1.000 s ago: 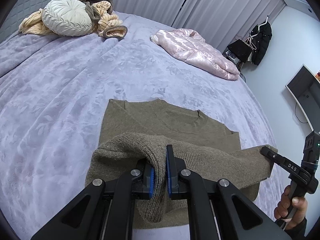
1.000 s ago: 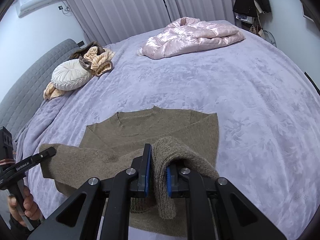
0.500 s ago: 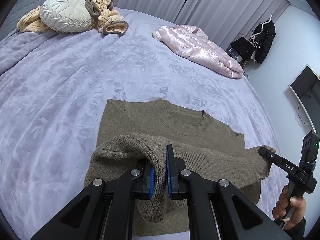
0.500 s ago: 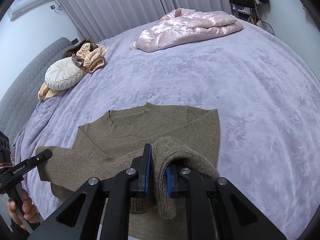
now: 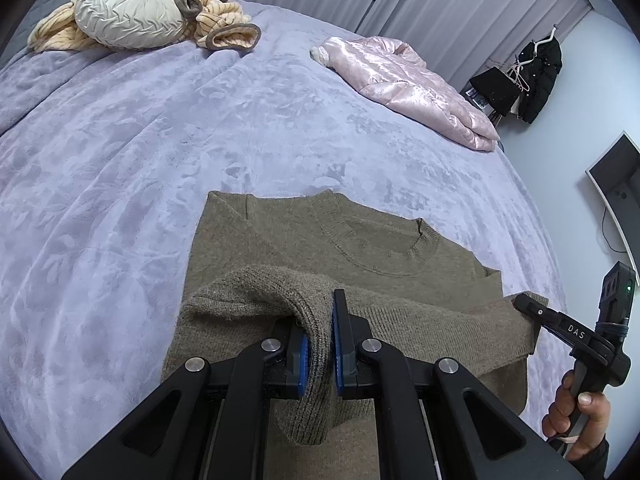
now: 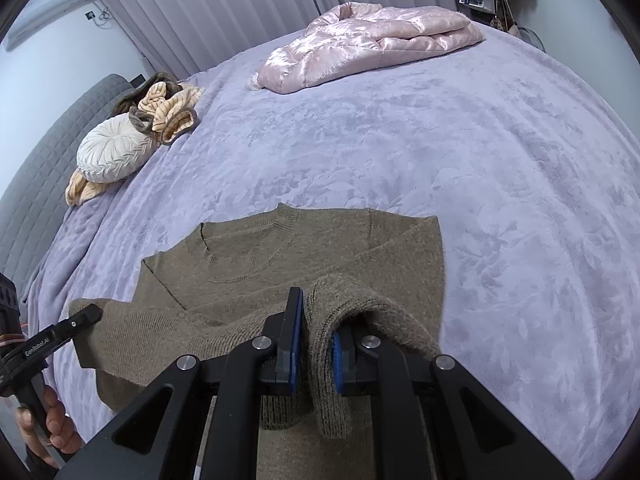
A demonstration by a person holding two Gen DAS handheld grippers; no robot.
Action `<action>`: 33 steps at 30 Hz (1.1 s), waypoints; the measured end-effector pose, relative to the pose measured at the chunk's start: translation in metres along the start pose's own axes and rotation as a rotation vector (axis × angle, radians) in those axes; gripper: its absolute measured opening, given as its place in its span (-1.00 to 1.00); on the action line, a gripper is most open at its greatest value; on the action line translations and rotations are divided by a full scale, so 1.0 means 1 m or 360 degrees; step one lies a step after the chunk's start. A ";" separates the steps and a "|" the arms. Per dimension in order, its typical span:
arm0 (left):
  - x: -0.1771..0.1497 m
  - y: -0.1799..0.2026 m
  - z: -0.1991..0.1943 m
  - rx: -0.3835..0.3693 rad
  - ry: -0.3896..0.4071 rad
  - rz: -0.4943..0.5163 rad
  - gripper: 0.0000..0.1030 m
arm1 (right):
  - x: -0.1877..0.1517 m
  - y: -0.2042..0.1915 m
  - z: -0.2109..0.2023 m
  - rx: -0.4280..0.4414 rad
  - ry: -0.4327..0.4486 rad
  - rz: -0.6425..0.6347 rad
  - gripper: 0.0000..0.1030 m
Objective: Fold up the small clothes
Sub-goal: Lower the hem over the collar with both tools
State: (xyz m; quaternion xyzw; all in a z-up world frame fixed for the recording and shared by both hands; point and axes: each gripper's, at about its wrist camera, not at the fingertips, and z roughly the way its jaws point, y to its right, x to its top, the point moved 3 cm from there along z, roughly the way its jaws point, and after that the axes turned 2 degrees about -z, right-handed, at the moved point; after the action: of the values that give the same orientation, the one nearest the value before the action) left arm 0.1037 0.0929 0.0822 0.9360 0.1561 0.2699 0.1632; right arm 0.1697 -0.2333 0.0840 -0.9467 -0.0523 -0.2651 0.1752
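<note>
An olive-brown knit sweater (image 5: 320, 248) lies on the purple bedspread (image 5: 120, 152), neckline away from me. Its lower part is lifted and carried over the chest. My left gripper (image 5: 320, 336) is shut on the hem at the sweater's left side, with knit bunched between the blue pads. In the right wrist view the same sweater (image 6: 280, 256) shows, and my right gripper (image 6: 316, 340) is shut on the hem at its right side. Each gripper appears at the edge of the other's view, held by a hand (image 5: 576, 412).
A pink quilted jacket (image 5: 408, 88) lies at the far right of the bed. A round cream cushion (image 5: 128, 16) and beige-brown clothes (image 5: 220, 24) sit by the grey headboard. Curtains hang behind; a dark coat (image 5: 540, 76) and a screen (image 5: 616, 184) stand past the bed's right edge.
Both grippers have moved forward and a little lower with the hem, bringing the raised fold nearer the neckline. Both grips are unchanged.
</note>
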 end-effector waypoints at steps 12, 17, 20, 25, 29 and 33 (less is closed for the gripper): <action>0.015 -0.004 0.042 0.0078 -0.0076 0.0010 -0.79 | 0.005 0.016 0.040 -0.0008 -0.0098 0.0067 -0.74; 0.018 -0.010 0.059 0.0095 -0.0106 -0.0016 -0.79 | 0.007 0.026 0.053 0.0017 -0.0128 0.0126 -0.74; 0.016 -0.015 0.069 0.0113 -0.0134 -0.0028 -0.79 | 0.008 0.027 0.060 0.0011 -0.0141 0.0129 -0.74; 0.014 -0.021 0.081 0.0125 -0.0162 -0.0041 -0.79 | 0.007 0.029 0.071 0.0004 -0.0162 0.0132 -0.74; 0.016 -0.021 0.091 0.0130 -0.0183 -0.0020 -0.79 | 0.008 0.031 0.077 0.0000 -0.0171 0.0131 -0.74; 0.014 -0.023 0.094 0.0130 -0.0187 -0.0018 -0.79 | 0.007 0.033 0.082 0.0002 -0.0185 0.0144 -0.74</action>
State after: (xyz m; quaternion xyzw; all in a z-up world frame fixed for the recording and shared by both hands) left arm 0.1626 0.0980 0.0046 0.9552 0.1625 0.2070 0.1354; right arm 0.2218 -0.2347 0.0123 -0.9618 -0.0195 -0.2014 0.1844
